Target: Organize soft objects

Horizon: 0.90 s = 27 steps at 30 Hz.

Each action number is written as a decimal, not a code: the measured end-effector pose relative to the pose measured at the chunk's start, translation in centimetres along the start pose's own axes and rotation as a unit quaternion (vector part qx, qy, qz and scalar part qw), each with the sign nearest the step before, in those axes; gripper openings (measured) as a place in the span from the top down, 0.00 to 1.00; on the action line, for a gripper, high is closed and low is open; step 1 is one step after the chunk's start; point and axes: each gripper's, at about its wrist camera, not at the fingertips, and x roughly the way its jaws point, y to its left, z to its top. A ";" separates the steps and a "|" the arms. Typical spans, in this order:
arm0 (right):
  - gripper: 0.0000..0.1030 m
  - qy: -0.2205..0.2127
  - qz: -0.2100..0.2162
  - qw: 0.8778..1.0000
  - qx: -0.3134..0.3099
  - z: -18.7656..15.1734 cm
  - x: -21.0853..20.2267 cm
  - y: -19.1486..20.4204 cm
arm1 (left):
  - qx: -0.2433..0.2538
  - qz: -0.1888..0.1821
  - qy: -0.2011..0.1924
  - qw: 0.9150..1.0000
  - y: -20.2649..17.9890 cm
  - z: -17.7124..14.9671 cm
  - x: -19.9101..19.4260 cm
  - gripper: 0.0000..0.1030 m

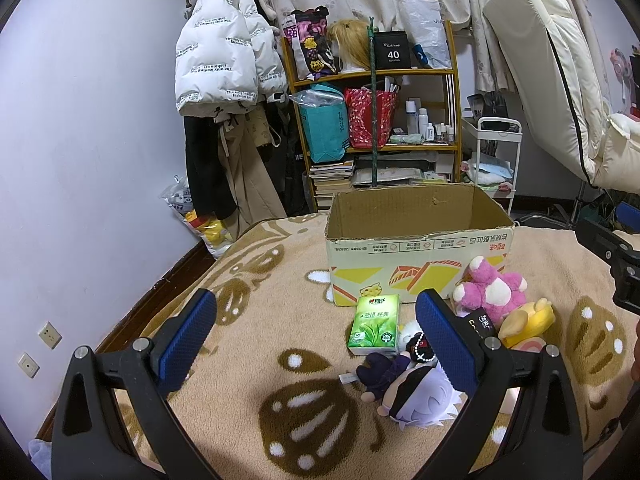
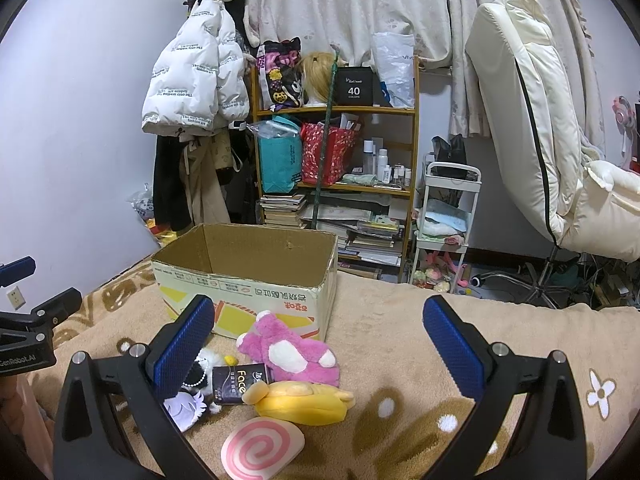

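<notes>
Both my hand-held grippers, left (image 1: 316, 334) and right (image 2: 318, 340), gape wide with nothing between the pads, hovering over the bed's blanket (image 2: 400, 320). In front of the cardboard box (image 2: 248, 276) lie the pink plush (image 2: 292, 354), yellow plush (image 2: 304, 402), swirl cushion (image 2: 256, 448), doll (image 1: 408, 392) and green tissue pack (image 1: 374, 326). What I can see of the box's inside shows only bare walls.

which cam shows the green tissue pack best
The left wrist view: the green tissue pack lies fully visible in front of the cardboard box. In the right wrist view it is not visible at all.
</notes>
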 end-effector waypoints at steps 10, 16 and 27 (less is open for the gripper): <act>0.00 0.000 0.000 1.000 0.000 0.0 0.0 -0.1 | 0.001 0.000 0.001 1.000 0.0 0.0 0.0 0.04; 0.00 -0.001 -0.001 1.000 0.001 -0.1 0.0 -0.1 | 0.001 0.000 0.001 1.000 0.0 0.0 0.0 0.04; 0.00 -0.003 0.000 1.000 0.001 -0.1 0.0 -0.1 | 0.002 0.000 0.002 1.000 0.0 0.0 0.0 0.04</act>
